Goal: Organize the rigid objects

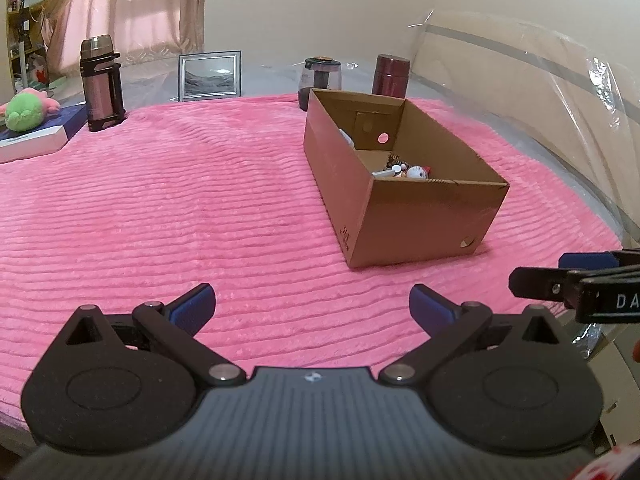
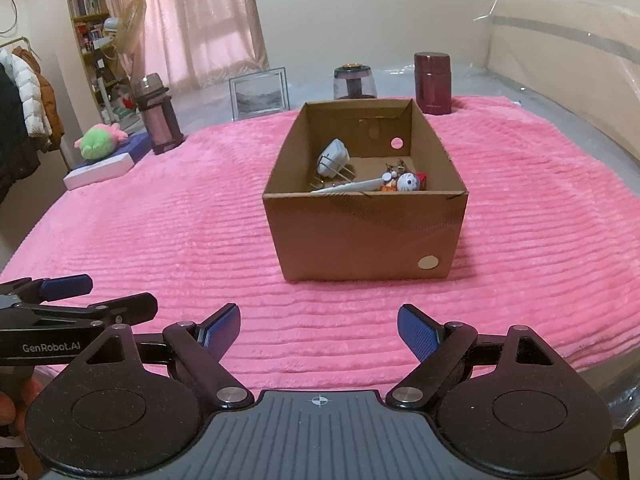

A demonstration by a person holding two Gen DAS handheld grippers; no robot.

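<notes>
I see the cardboard box [image 2: 366, 232] on the pink blanket [image 2: 160, 232], with a white plug [image 2: 333, 159], a pen [image 2: 348, 187] and small toy figures [image 2: 408, 181] inside. In front of the box, my left gripper [image 1: 312, 308] and right gripper [image 2: 319, 330] both stand wide open and hold nothing.

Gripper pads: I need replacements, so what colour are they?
Blue, on both the left gripper and right gripper; clearest in the right wrist view.
</notes>
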